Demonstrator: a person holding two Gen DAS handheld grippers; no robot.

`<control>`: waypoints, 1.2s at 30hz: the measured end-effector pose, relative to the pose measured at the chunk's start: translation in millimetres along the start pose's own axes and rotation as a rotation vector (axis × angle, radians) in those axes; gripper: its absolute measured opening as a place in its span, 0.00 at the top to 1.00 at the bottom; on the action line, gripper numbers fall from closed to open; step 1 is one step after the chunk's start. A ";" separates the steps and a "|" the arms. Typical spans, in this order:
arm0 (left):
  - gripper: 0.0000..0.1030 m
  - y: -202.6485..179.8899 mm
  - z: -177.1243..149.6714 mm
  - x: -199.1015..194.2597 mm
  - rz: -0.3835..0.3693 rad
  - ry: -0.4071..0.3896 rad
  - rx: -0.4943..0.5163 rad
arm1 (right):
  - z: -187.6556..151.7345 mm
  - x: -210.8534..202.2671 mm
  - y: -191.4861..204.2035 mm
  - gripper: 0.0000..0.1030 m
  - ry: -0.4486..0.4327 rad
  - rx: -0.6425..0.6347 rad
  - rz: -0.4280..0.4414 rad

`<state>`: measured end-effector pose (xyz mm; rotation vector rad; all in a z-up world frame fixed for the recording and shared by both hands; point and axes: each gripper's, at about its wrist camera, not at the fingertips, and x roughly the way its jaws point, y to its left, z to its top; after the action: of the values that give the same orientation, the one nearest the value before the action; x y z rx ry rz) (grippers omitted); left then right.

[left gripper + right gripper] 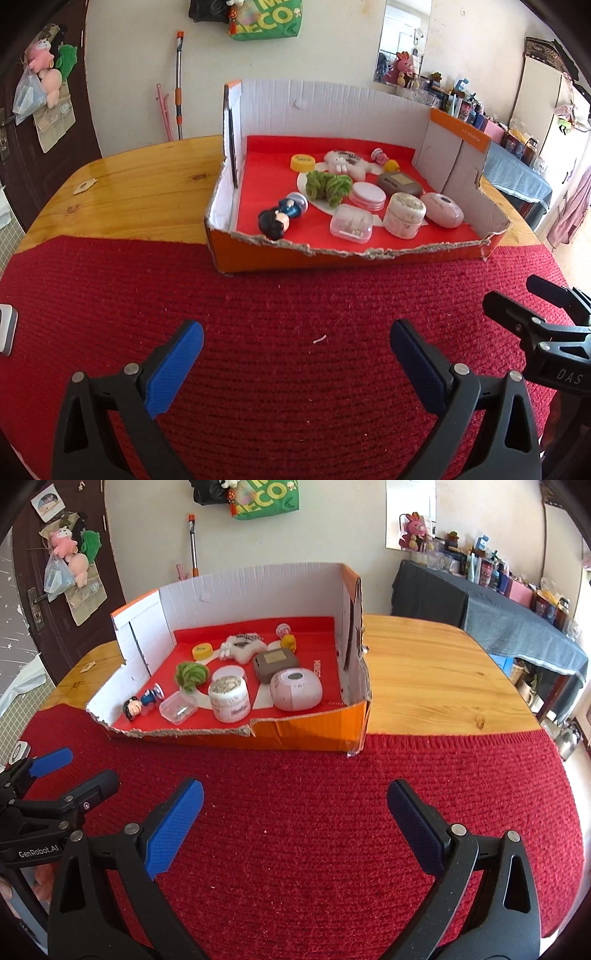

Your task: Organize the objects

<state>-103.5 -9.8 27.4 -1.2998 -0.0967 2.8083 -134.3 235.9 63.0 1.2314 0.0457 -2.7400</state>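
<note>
Red knitted mat (258, 295) lay bare; both hand-held grippers, left (295, 354) and right (295, 819), were spread; the torn cardboard box (295, 734) edge might snag them.

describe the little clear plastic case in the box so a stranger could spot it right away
Find the orange cardboard box with the red lining, standing on the red knitted mat. Near its torn front wall, between the dark-haired figurine and the cream round jar, lies the clear plastic case. It is the only see-through item there.
</note>
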 end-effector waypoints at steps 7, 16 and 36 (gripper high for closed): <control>0.00 1.4 -6.3 13.0 0.028 0.042 -0.016 | -13.3 22.2 1.2 0.02 0.090 -0.020 -0.075; 0.00 -3.4 -6.9 19.0 0.081 0.047 0.002 | -15.4 25.5 -3.2 0.00 0.100 0.007 -0.086; 0.00 -3.6 -6.6 20.4 0.082 0.043 0.000 | -14.9 25.6 -3.2 0.00 0.100 0.004 -0.088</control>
<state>-111.6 -4.5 8.0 -1.3951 -0.0420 2.8452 -140.5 237.5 33.9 1.3986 0.1065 -2.7506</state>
